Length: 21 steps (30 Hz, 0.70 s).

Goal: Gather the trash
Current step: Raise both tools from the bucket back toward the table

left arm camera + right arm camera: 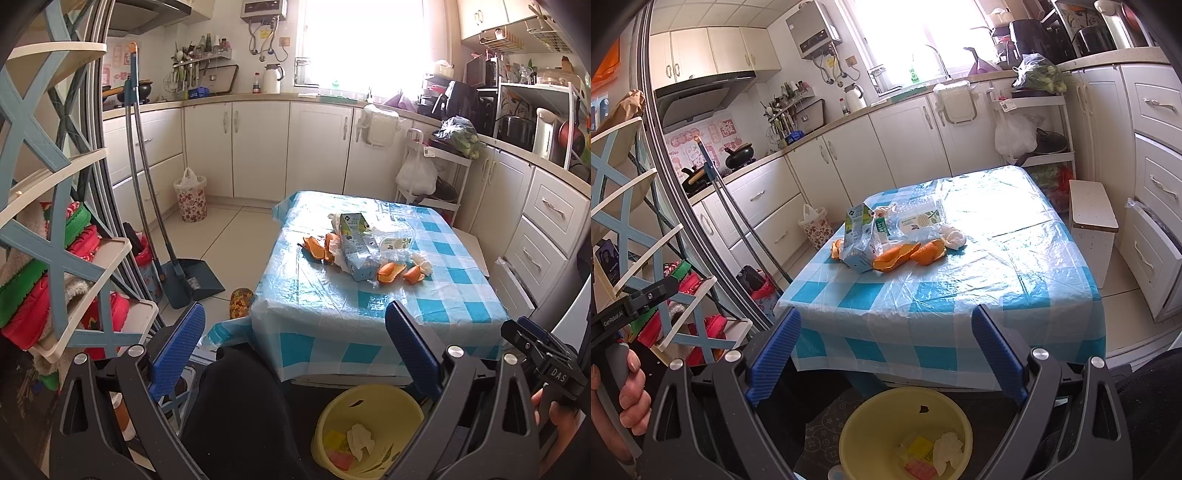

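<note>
Trash, orange peels [908,254], a crumpled white tissue [953,236] and a blue-green milk carton [858,236], sits mid-frame on the checked plastic tablecloth [997,280]; my left gripper [295,354] and right gripper [886,354] hang released, empty; I reach for the nearest peel, then drop it into the yellow plastic bin [905,406] at bottom centre

Daylight floods in from the blown-out window [364,44] — glare sheens the plastic tablecloth [997,258]; fisheye edges bend, corners dark.
</note>
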### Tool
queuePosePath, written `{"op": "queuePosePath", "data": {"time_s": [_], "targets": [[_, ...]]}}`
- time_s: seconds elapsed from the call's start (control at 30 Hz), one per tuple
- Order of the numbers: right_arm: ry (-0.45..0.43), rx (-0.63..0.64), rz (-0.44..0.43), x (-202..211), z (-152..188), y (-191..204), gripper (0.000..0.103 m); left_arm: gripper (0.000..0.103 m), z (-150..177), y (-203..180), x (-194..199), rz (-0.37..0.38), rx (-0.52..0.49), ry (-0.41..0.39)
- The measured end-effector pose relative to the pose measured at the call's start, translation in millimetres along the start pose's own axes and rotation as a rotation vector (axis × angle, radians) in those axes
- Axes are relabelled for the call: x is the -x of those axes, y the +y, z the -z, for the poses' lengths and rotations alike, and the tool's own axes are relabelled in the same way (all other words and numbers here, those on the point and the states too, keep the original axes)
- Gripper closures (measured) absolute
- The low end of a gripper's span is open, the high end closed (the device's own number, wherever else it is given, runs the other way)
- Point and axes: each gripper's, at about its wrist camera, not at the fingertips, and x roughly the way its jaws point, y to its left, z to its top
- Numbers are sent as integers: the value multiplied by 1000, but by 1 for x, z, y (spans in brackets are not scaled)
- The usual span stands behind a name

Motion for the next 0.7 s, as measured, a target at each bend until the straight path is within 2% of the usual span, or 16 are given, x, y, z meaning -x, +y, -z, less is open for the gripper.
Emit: {"op": "queuePosePath", "data": {"time_s": [0.7], "targets": [[-19,23,9,6,-2,3,13,8,0,-2,0,-52,-13,-5]]}}
